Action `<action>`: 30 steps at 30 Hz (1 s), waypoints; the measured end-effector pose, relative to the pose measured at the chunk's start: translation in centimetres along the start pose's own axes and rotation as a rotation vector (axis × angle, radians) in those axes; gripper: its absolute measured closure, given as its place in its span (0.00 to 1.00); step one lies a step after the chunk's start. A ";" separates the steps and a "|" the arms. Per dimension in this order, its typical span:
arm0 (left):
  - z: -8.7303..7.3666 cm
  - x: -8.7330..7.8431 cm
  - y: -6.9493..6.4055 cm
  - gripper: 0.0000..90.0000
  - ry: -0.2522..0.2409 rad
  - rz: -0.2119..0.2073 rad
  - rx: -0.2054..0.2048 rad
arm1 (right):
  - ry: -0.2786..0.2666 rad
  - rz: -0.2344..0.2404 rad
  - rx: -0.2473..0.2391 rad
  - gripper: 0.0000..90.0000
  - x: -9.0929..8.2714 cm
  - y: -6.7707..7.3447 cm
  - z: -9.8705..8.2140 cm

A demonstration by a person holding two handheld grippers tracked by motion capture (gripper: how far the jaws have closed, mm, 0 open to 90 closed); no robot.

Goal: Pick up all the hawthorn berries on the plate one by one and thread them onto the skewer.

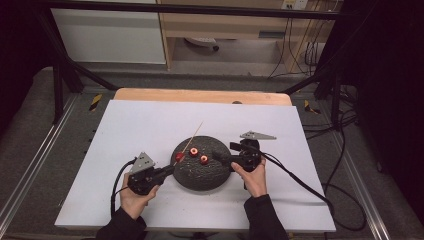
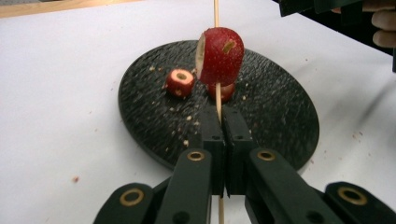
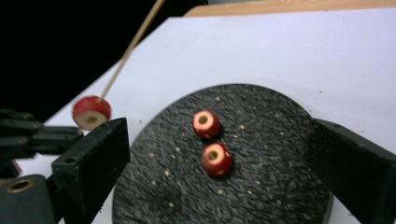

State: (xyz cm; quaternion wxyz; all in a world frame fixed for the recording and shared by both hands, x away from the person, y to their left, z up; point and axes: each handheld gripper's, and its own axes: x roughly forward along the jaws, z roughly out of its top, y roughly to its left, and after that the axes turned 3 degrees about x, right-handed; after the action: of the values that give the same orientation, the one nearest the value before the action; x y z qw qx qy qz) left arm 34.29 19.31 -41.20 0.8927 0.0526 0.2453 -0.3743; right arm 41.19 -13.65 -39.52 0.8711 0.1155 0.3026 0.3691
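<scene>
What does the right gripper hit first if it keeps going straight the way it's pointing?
Probably the nearer red fruit piece on the black plate: it lies between the open jaws of the right gripper, just ahead. The second piece sits behind it. Depth is hard to judge.

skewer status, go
left tool shut on skewer, one fruit piece threaded. right tool open over plate, two pieces loose. nothing in the way.

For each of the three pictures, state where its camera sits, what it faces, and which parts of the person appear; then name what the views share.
High view: above the table, looking down; forearms, left gripper, right gripper.
Left gripper view: along shut fingers clamping a skewer bearing a fruit piece.
Right gripper view: between open fingers, over two fruit pieces.
Shared: the black plate.
</scene>
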 end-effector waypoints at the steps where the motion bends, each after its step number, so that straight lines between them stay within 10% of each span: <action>1: -0.2 -0.2 0.1 0.99 0.004 0.000 0.003 | 0.013 -0.008 -0.010 0.08 0.0 -0.1 0.0; 30: -4.2 -3.6 2.6 0.99 0.078 0.002 0.017 | 0.377 -0.094 -0.229 0.08 3.4 1.7 2.4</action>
State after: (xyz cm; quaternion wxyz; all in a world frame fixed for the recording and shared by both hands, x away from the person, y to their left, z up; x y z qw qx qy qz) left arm 32.27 24.59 -43.40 0.8823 0.0749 0.2768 -0.3734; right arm 43.50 -9.98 -38.42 0.8230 -0.0695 0.4211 0.3749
